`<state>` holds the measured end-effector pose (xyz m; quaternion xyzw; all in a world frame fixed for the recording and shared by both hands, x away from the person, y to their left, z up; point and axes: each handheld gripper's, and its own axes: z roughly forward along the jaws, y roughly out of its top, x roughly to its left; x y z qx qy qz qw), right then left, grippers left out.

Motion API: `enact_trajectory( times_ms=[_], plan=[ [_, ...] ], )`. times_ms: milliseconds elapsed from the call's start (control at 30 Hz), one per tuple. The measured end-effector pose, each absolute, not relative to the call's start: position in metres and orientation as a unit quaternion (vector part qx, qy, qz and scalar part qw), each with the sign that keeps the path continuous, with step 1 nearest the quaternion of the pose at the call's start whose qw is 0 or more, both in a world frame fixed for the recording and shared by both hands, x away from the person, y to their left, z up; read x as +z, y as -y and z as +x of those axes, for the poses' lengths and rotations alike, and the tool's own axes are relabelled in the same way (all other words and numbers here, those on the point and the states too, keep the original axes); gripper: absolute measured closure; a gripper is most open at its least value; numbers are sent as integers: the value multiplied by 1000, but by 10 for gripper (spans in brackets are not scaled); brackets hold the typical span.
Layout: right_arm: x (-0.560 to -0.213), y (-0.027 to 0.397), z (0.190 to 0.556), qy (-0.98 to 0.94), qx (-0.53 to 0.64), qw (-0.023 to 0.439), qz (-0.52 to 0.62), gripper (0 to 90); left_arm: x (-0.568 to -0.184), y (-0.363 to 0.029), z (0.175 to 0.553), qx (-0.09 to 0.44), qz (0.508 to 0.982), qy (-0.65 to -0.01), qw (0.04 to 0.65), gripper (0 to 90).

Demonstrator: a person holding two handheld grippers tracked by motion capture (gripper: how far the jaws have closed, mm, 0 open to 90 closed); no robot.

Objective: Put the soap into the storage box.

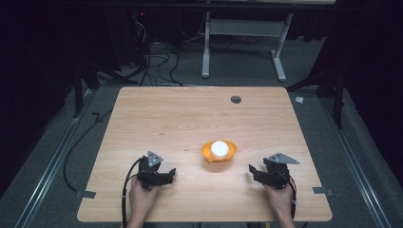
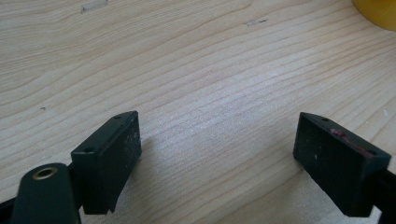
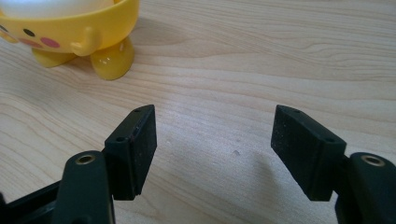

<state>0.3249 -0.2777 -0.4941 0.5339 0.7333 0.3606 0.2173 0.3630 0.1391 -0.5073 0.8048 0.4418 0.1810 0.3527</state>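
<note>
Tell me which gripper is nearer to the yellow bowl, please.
Right, by a small margin. The right gripper sits just to the right of the bowl, slightly closer to the person. The left gripper is farther off on the bowl's left. Both are open.

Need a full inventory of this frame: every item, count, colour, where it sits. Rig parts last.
Yellow-orange plastic bowl with a cartoon face and small feet: 1, yellow-orange, on the table a little right of centre, between the two grippers.
White round object: 1, white, inside the bowl; what it is cannot be told.
Light wooden table: 1, pale wood, with a dark round grommet hole near its far edge.
White-legged desk frame: 1, white, on the floor beyond the table.
Black cables: several, black, on the floor at far left.
Left gripper: 1, black, near-left of the table, jaws open.
Right gripper: 1, black, near-right, jaws open.
</note>
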Motion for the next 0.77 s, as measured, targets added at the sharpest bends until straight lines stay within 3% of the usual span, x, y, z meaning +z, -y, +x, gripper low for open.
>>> enact_trajectory(
  times_ms=[767],
  plan=[
    [-502,269,329,-756,317,228,525,276,-507,-139,363,181,805,-442,353,156]
  ],
)
